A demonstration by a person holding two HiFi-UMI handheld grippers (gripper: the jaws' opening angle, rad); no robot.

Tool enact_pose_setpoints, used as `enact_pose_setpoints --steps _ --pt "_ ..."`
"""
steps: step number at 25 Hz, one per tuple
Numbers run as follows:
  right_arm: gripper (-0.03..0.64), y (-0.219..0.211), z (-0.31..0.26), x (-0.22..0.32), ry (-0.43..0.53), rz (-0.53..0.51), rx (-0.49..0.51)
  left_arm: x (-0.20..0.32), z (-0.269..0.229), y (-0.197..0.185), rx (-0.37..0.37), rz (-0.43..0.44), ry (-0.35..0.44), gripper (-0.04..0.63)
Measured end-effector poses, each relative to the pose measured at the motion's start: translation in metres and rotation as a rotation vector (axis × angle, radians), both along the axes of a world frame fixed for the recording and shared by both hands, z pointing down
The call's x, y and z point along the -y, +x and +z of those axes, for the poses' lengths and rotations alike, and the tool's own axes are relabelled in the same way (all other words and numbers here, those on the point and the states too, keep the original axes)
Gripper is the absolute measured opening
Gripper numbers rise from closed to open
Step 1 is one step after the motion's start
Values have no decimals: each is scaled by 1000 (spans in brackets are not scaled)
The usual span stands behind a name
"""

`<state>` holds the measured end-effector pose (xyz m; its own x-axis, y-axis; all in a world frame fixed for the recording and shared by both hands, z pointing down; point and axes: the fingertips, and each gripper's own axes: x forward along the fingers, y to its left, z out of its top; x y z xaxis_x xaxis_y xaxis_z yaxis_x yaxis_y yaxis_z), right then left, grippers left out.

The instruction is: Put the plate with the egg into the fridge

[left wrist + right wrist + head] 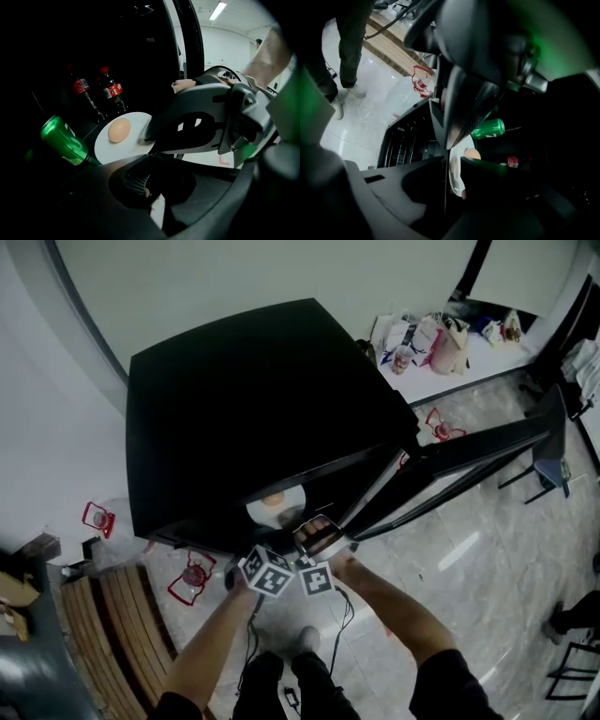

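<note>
Head view: my left gripper [272, 549] and right gripper [317, 538] meet at the open black fridge [253, 399]. The round white plate [265, 512] with the brown egg [274, 499] is just inside its opening.

Left gripper view: my fingers are pinched together on the plate's near rim, with a green can [63, 140] just beside it.

Right gripper view: my fingers stand slightly apart, the rim between them.
</note>
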<state>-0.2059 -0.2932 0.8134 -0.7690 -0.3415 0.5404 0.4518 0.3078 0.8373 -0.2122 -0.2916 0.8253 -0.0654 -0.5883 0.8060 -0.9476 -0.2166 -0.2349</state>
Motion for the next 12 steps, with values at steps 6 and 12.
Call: enact_pose_setpoints --steps 6,12 --pt "83 13 -20 8 59 39 75 7 0 -1 22 -8 -1 11" --pt "83 47 -56 3 -187 269 245 -8 -9 9 15 5 9 11"
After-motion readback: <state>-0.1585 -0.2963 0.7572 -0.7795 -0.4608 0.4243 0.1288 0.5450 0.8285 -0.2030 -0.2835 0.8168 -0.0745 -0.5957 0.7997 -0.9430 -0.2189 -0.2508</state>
